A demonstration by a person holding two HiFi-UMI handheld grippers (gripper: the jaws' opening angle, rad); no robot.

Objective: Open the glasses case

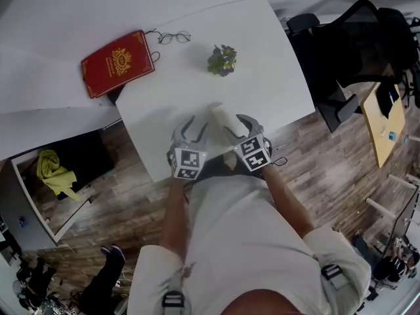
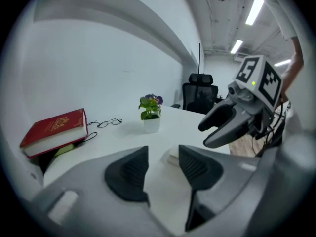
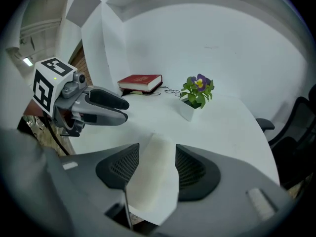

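A white glasses case [image 1: 221, 115] is held over the front part of the white table [image 1: 275, 77]. In the right gripper view the case [image 3: 153, 177] fills the gap between the pads, and my right gripper [image 3: 157, 152] is shut on it. In the head view that gripper [image 1: 235, 126] is just right of my left gripper [image 1: 195, 125]. The left gripper [image 2: 163, 154] is open with nothing between its fingers; one end of the case [image 2: 174, 156] shows just beyond its right finger. Each gripper appears in the other's view, the right gripper [image 2: 232, 125] and the left gripper [image 3: 98, 107].
A red book [image 1: 118, 62] lies at the table's far left, with a pair of glasses [image 1: 174, 37] beside it. A small potted plant [image 1: 222, 60] stands mid-table. A black office chair [image 1: 367, 38] is at the right, and a yellow cloth [image 1: 56, 169] lies under the left desk.
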